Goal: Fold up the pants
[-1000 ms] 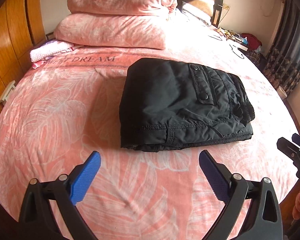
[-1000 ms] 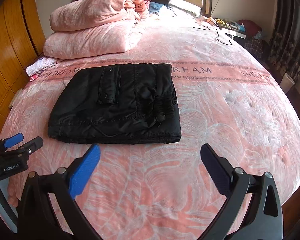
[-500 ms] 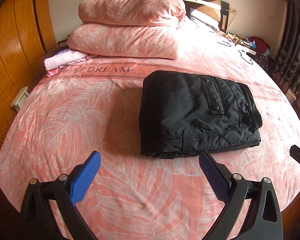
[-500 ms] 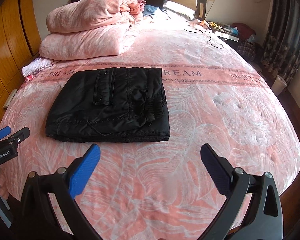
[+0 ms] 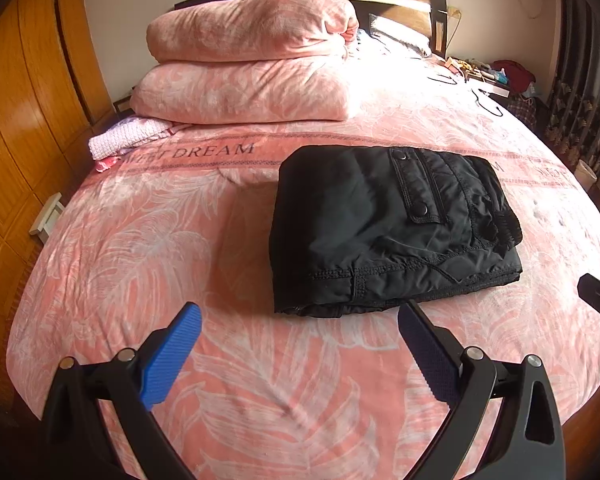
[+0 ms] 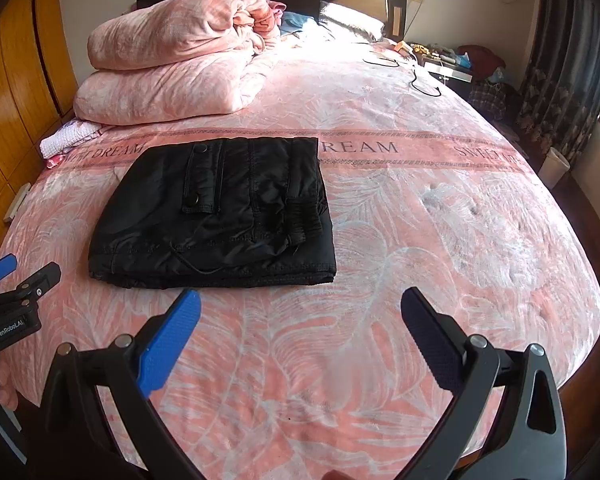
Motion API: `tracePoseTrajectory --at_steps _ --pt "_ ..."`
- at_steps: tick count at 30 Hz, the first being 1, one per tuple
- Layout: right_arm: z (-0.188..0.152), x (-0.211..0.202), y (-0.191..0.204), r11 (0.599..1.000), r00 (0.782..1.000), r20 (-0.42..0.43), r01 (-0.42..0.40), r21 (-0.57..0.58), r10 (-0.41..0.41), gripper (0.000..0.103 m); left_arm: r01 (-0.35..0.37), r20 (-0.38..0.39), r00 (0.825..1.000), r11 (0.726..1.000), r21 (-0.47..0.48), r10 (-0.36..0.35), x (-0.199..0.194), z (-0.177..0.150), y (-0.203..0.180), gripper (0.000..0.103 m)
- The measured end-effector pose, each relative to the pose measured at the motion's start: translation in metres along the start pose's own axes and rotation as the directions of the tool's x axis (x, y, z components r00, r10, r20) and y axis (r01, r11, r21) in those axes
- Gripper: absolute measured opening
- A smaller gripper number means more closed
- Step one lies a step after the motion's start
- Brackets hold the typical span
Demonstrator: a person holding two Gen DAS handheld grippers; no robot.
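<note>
The black padded pants (image 5: pixel 388 228), folded into a flat rectangle, lie on the pink leaf-patterned bedspread (image 5: pixel 140 248), below the stacked pink quilts (image 5: pixel 248 64). Left gripper (image 5: pixel 300 354) and right gripper (image 6: pixel 300 344) hover near the pants' front edge, both spread wide, holding nothing.

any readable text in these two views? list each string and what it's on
"DREAM", with blurred letters before it, on the band of the pink bedspread.
"REAM", pants hiding the letters before it, same band right of the pants.
"SWEET", then cut off, same band far right.
"GenRoboAI", on the left claw body, right wrist view.
Band print right of the pants, left wrist view: too blurred.
No text visible on the pants or the right claw.
</note>
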State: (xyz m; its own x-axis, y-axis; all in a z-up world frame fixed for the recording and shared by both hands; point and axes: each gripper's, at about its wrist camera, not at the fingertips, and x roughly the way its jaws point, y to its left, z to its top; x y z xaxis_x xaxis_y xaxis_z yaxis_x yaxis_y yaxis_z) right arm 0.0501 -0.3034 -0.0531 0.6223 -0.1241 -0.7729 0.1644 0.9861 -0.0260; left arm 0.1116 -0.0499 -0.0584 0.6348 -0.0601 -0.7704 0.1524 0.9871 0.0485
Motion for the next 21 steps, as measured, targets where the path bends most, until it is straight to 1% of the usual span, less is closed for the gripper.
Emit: tracePoseTrajectory --at_steps 21 --pt "-0.0023 0.0069 0.0012 1.0 1.0 -0.009 0.012 -0.01 -0.012 0.1 0.008 -0.011 1.0 1.0 0.003 -0.008 0.0046 -0.0012 -0.0022 0.099"
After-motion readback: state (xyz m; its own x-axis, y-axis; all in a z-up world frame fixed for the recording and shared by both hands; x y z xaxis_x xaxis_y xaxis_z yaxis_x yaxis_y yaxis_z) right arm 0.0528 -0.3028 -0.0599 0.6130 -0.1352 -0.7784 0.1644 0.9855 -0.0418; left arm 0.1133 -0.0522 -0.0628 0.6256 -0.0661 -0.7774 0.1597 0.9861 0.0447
